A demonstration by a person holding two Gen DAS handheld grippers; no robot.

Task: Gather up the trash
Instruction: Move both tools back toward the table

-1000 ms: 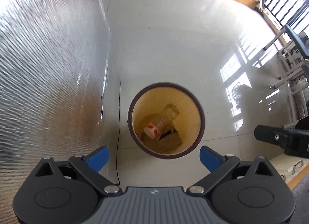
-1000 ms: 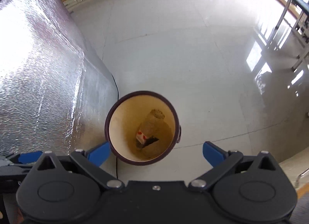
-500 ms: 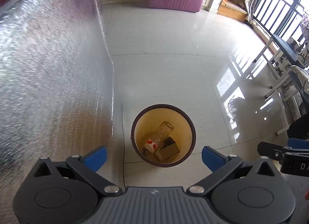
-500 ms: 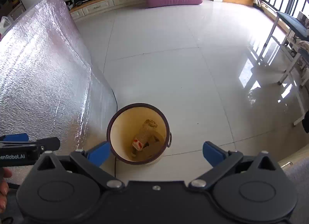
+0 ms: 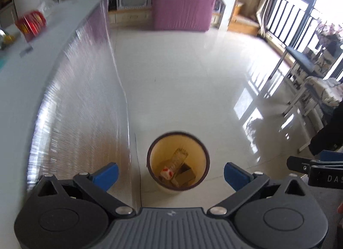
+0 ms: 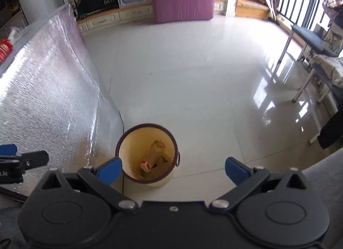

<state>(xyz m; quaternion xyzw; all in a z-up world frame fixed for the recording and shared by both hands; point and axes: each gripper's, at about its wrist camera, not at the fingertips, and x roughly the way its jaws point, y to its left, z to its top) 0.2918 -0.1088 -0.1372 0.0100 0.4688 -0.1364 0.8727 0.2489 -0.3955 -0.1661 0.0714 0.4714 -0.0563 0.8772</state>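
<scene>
Both tools empty above the bin, more trash waiting on the tabletop

We hold the left tool [image 5: 171,172] and the right tool [image 6: 173,170] side by side, each with its blue fingers spread wide apart and nothing between them. Both look down on the trash bin [image 5: 206,158], which stands on the floor just beside the foil-covered side [image 5: 85,109] of the tabletop [image 5: 19,90], likely so that items can drop straight in. Inside lie a clear plastic bottle [image 5: 176,160] with a red-and-white label and a piece of cardboard [image 5: 185,175]. Near the tabletop's far edge sits a red can [image 5: 31,24], blurred, which we judge to be a piece of trash not yet collected.
</scene>
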